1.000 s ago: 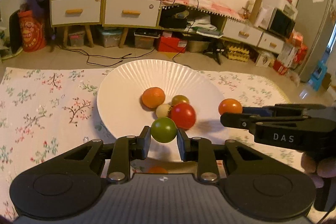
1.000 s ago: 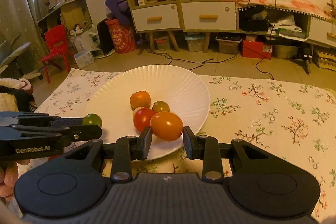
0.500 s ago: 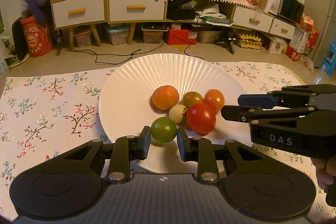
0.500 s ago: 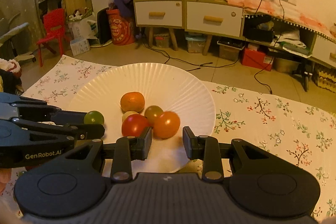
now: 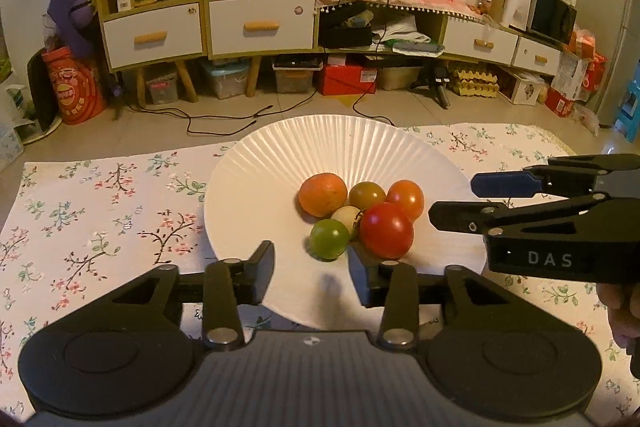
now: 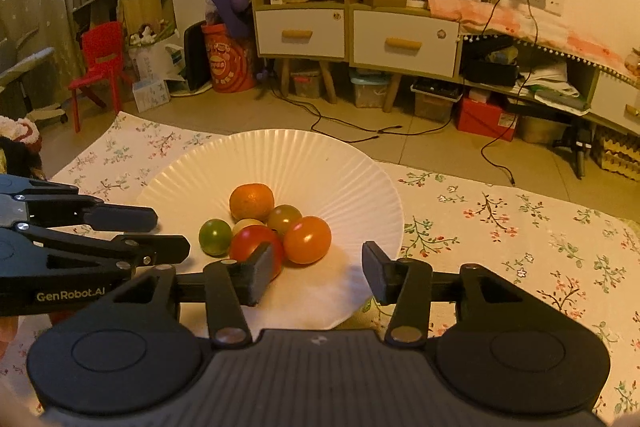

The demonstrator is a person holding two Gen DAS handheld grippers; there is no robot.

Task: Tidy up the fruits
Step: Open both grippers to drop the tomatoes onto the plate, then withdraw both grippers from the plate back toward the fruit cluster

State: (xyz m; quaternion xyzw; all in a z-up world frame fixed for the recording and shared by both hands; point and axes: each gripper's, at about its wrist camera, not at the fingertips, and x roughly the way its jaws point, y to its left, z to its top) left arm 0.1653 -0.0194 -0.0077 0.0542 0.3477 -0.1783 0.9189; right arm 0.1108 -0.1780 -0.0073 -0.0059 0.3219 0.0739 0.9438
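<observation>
While both grippers' jaws are opening over it with nothing between them, the white plate (image 5: 280, 155) holds six fruits in one touching cluster right of centre: mandarin (image 5: 322, 195) at 11 o'clock of the cluster, olive tomato (image 5: 367, 195) at 12, orange tomato (image 5: 405, 199) at 1, red tomato (image 5: 386, 230) at 4, green tomato (image 5: 329, 239) at 7, pale one (image 5: 346, 217) central. Left gripper (image 5: 312, 267): spread, empty. Right gripper (image 6: 316, 269): spread, empty. No loose fruit shows on the floral cloth (image 5: 100, 211); gathering seems finished.

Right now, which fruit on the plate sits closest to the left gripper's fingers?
The green tomato, the only green one. It lies at the near edge of the cluster on the white plate, just beyond the left gripper, whose jaws are opening with nothing between them.
</observation>
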